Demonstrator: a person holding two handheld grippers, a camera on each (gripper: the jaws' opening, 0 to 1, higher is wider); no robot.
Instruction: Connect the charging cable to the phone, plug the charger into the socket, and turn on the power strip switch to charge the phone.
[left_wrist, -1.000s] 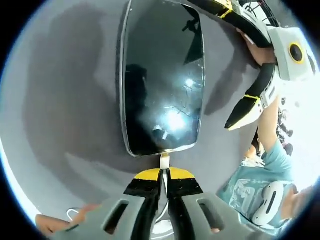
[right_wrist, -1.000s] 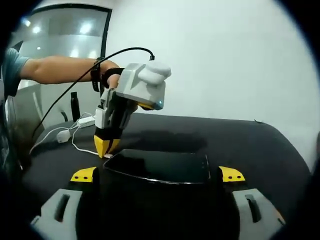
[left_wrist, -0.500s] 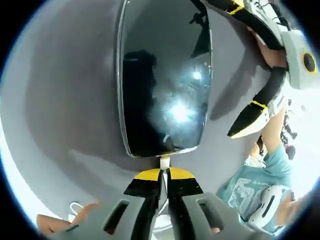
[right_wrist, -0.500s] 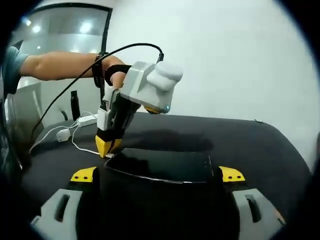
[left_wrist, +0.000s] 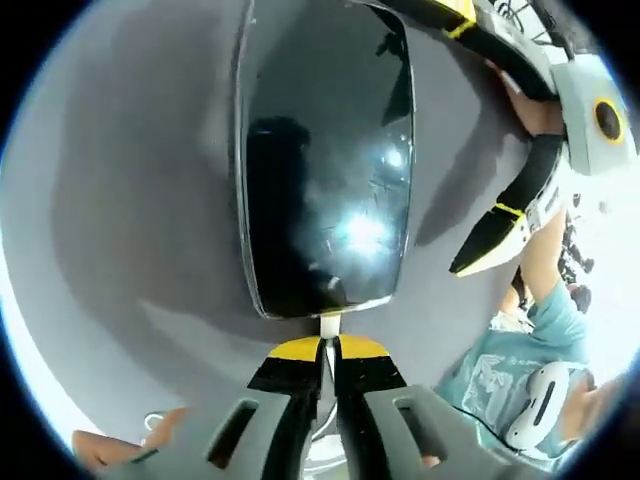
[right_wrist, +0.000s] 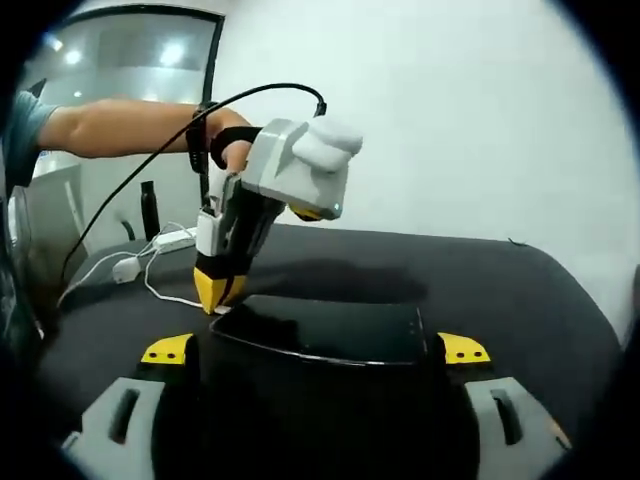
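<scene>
**Left gripper view: cable plug pinched at the phone's port end**

Left gripper view shows the left gripper (left_wrist: 327, 352) with its yellow-tipped jaws closed together on the white cable plug (left_wrist: 329, 326), whose tip meets the near short edge of the phone (left_wrist: 325, 160). Whether the plug is fully seated cannot be told. The phone lies screen up on the dark table (left_wrist: 130, 200), its glass mirroring ceiling lights.

In the right gripper view the phone (right_wrist: 320, 335) sits between the jaws of the right gripper (right_wrist: 315, 350), one yellow pad at each long edge; they appear to clamp it, steadying it against the push. The left gripper (right_wrist: 215, 292) comes down onto the phone's far left corner, a person's hand behind it. The white cable (right_wrist: 165, 297) trails over the table toward a white charger (right_wrist: 127, 269) and what looks like a power strip (right_wrist: 172, 240) beyond.

Handling, as a judgement: the phone is rigid, smooth and slippery, with fragile glass, so holding it by its side edges is the sound choice, never on the screen. The plug is small and stiff and should be pinched on its moulded body and pushed straight along the port. The cable is light and limp; it will drag rather than resist.
</scene>
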